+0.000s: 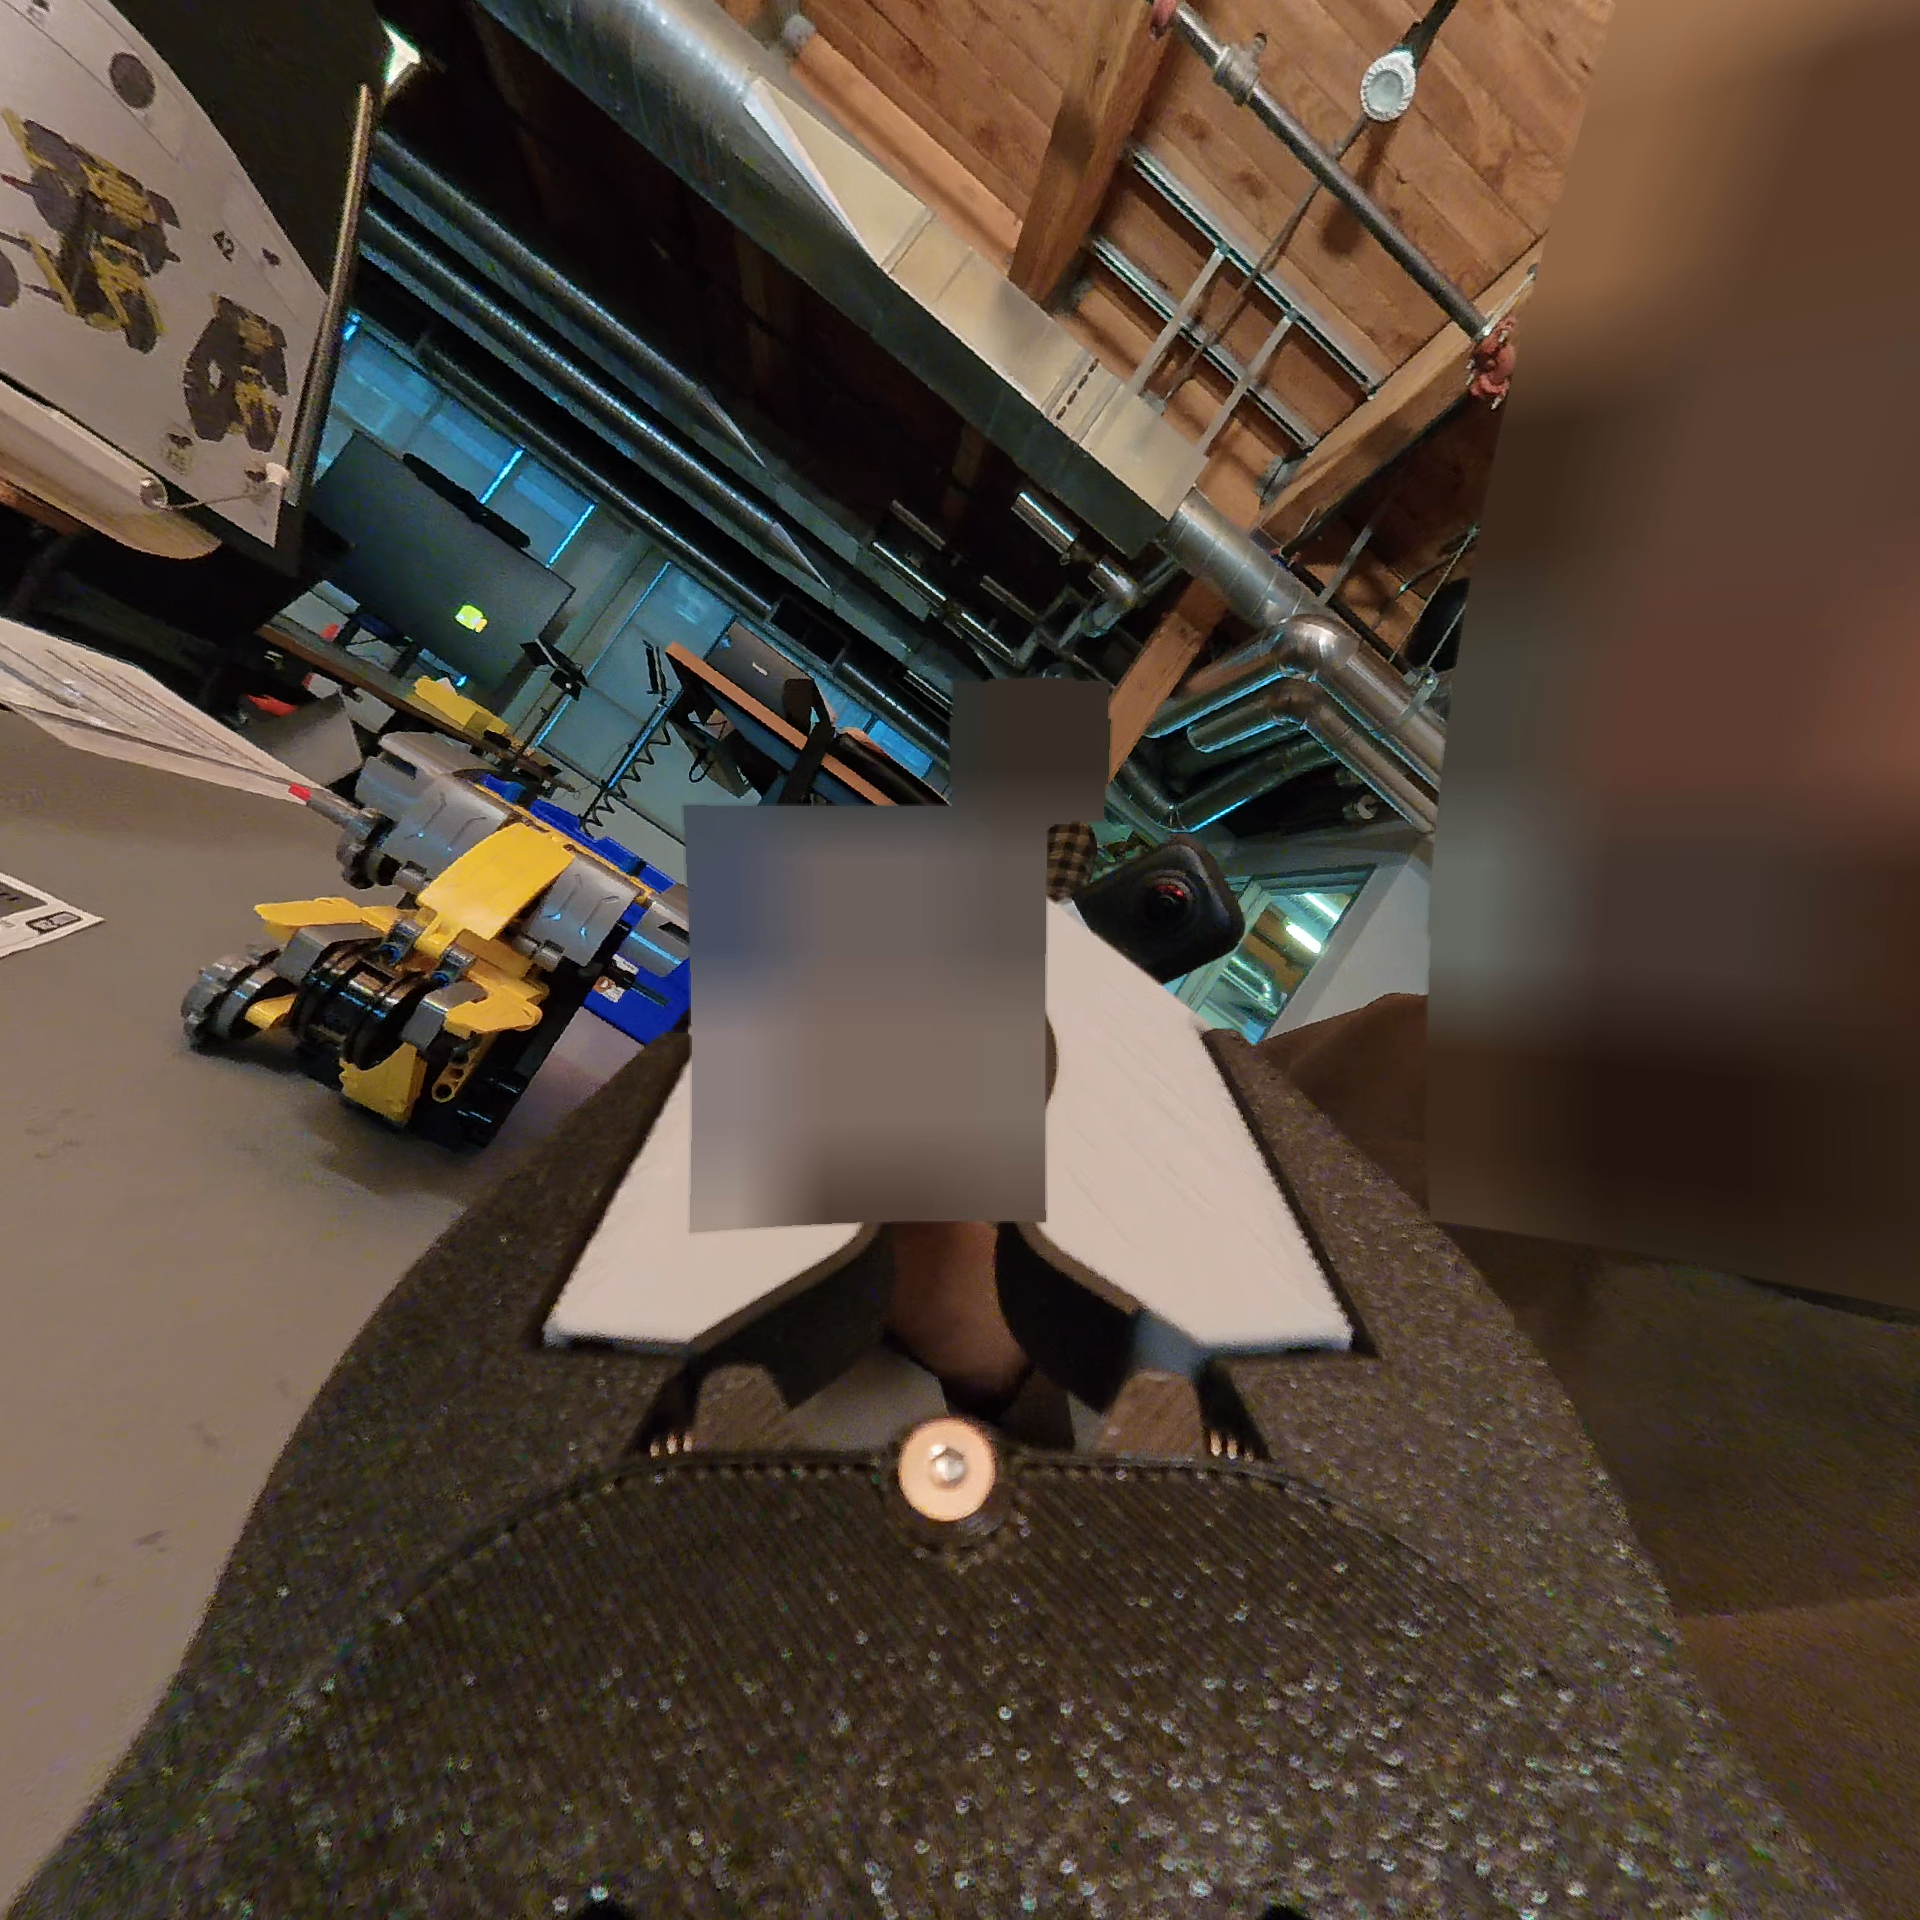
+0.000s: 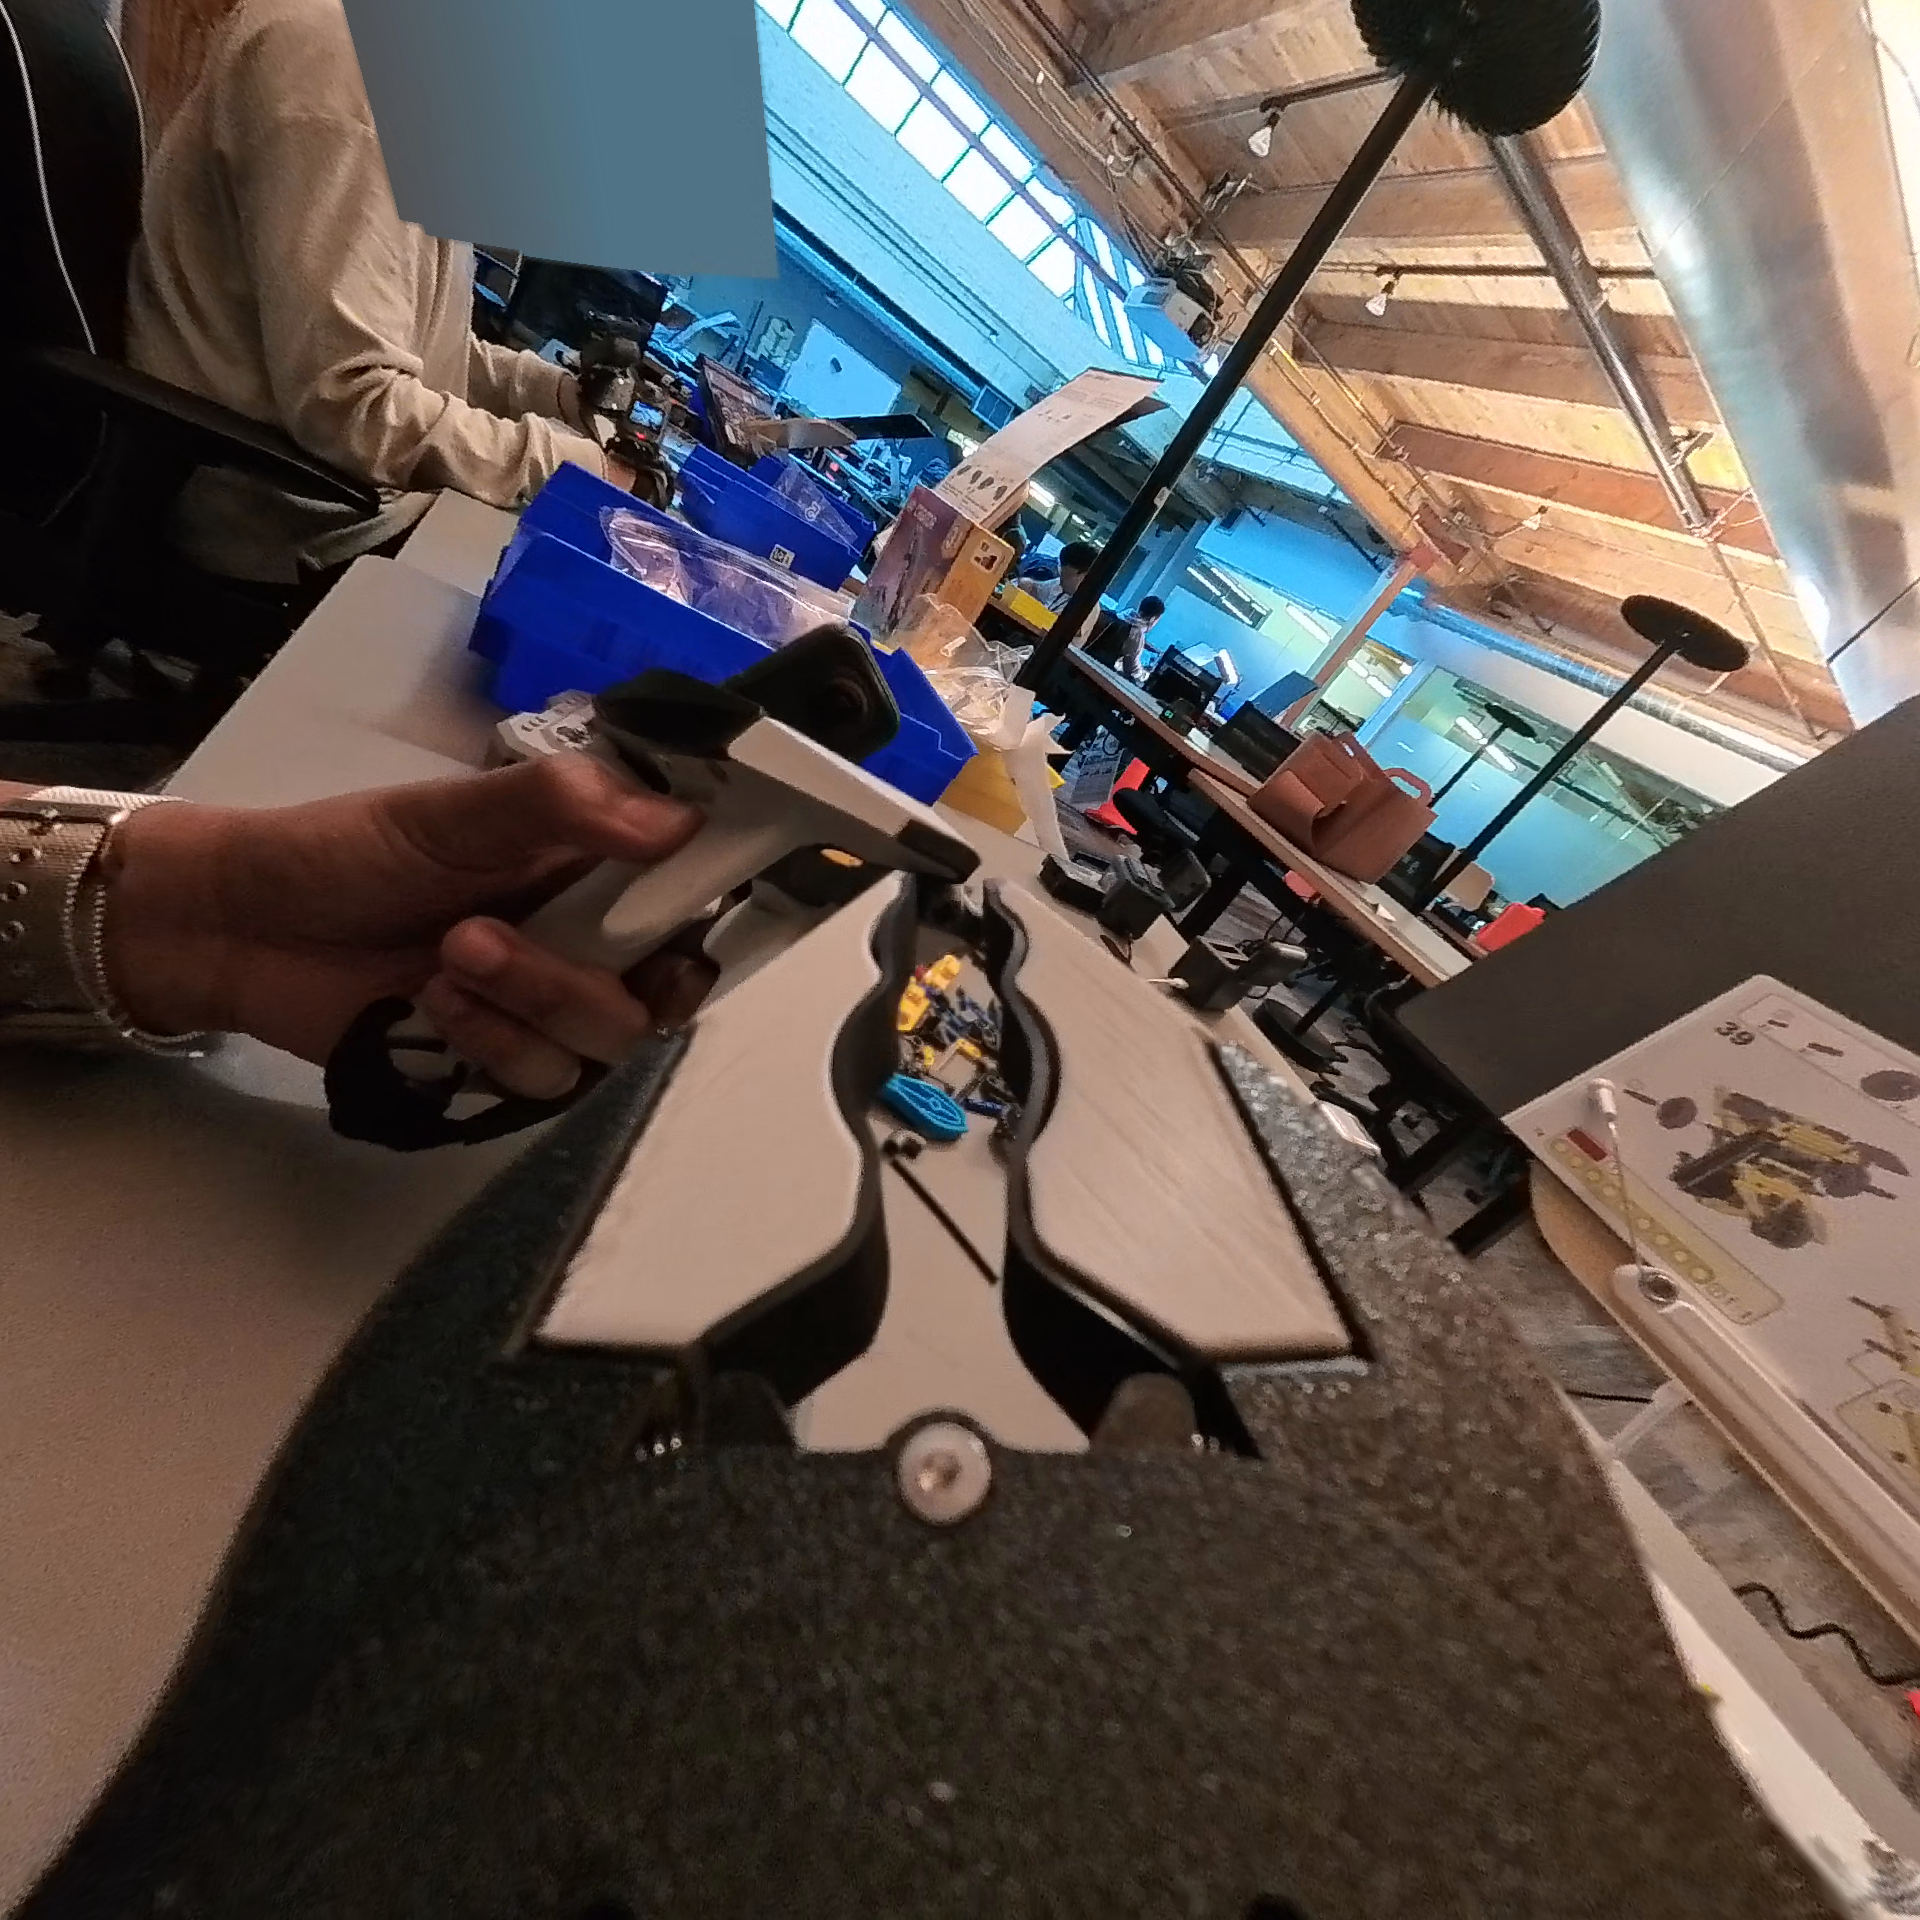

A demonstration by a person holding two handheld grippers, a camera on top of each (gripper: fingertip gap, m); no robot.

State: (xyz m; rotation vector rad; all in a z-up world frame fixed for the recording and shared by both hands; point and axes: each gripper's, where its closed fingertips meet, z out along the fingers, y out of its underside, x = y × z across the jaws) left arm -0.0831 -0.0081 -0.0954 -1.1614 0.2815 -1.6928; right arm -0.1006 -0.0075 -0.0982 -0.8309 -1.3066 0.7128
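The right gripper (image 2: 951,914), fingers slightly spread and empty, hovers above loose bricks (image 2: 951,1023) on the tabletop (image 2: 156,1247); the left gripper's (image 1: 868,883) finger gap is obscured, brick vehicle (image 1: 436,945) at ten o'clock.

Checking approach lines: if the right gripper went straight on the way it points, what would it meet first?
Probably the loose pile of small bricks on the table, seen between the right gripper's jaws; a thin black rod lies nearer, though depth is unclear.
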